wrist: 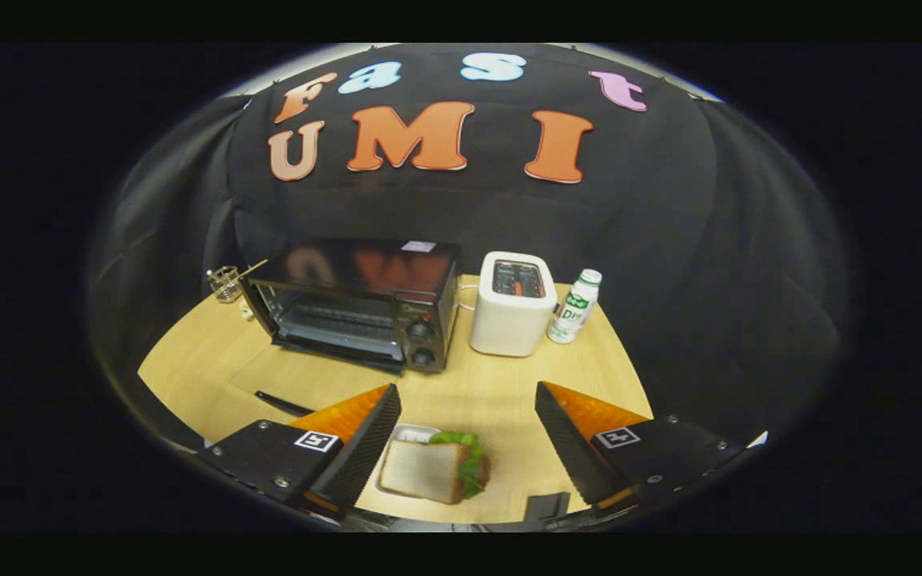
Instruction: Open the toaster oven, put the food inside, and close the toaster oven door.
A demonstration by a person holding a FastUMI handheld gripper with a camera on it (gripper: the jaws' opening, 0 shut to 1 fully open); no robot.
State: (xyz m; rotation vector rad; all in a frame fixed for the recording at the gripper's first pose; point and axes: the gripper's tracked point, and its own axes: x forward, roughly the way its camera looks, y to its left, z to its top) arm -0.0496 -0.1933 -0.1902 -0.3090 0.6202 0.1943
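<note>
Gripper [465, 436] is held above the near part of the wooden counter [501, 384], its jaws spread wide apart and gripping nothing. A sandwich [437, 468], white bread with green lettuce showing at its edge, lies on a small pale tray [406, 434] on the counter, below and between the fingers, nearer the left finger [357, 452] than the right finger [569, 444]. Neither finger touches it.

The black toaster oven [357, 308] stands well beyond the sandwich, toward the back left of the counter, its glass door shut and two round knobs [421, 344] at the right of its front. Just right of the toaster oven stands a white pop-up toaster [513, 304], and just right of that a small white bottle [575, 308] with a green label, upright. At the toaster oven's left rear corner is a small clear glass holder [226, 283] with a thin stick resting in it. A thin dark strip [283, 404] lies on the counter between the toaster oven and the left finger; what it is cannot be told.
</note>
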